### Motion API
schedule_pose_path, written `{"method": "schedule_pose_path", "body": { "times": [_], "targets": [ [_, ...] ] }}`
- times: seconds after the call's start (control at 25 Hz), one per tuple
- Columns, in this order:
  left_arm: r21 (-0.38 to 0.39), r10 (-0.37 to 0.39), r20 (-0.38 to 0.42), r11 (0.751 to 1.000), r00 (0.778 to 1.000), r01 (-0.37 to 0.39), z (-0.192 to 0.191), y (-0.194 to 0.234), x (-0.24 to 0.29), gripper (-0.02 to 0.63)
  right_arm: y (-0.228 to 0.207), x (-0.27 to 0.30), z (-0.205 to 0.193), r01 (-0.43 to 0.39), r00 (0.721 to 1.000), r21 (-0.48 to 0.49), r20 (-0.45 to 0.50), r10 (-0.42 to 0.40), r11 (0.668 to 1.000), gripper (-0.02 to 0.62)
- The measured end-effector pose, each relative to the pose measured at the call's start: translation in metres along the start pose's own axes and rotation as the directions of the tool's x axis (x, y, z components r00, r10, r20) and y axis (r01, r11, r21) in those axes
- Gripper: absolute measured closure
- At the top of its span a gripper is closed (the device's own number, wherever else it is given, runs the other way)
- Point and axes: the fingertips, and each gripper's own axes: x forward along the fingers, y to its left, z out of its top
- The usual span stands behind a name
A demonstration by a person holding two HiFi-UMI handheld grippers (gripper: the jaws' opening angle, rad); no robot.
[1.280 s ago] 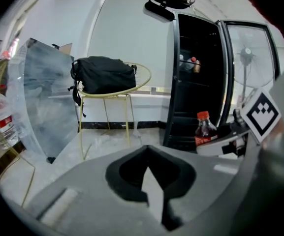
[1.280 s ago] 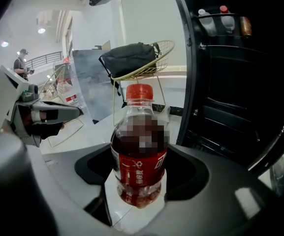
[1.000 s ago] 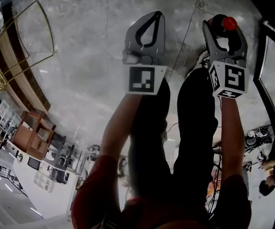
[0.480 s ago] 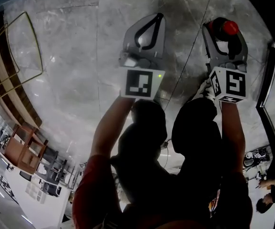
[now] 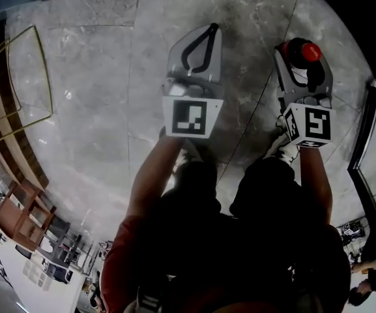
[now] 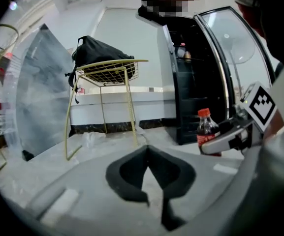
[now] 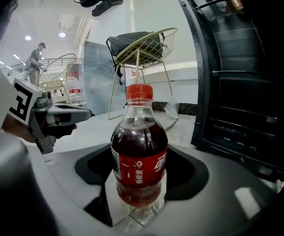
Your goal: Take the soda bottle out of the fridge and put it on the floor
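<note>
Both grippers have dropped lower toward the marble floor (image 5: 96, 109) as the person crouches. Right gripper (image 5: 300, 56) is clamped around the upright soda bottle (image 7: 139, 156), near the open fridge (image 7: 245, 117). Left gripper (image 5: 205, 34) is pinched closed, holding nothing.

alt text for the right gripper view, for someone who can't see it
A red-capped soda bottle stands upright, gripped in the jaws of the right gripper over a pale tiled floor. Behind it is a gold wire chair carrying a black bag, with the open black fridge at right and the left gripper at left.
</note>
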Motion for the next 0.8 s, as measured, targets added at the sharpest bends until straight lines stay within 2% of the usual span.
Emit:
{"method": "schedule_pose_path", "body": {
  "times": [0.24,0.4,0.8],
  "targets": [
    [-0.079,0.008,-0.004,0.997,1.0,-0.009,-0.014,0.001,-0.01,0.606,0.006,0.01,-0.004,-0.013,0.999,-0.023,0.036,0.013,1.0,0.291],
    [-0.059,0.008,0.001,0.998,1.0,-0.008,-0.012,0.003,-0.015,0.606,0.011,0.013,-0.013,-0.007,1.0,-0.042,0.028,0.008,0.999,0.291],
    [-0.069,-0.001,-0.001,0.998,1.0,0.001,-0.016,-0.001,-0.022,0.606,0.01,0.024,-0.031,-0.004,1.0,-0.031,0.007,0.004,1.0,0.291]
  ]
}}
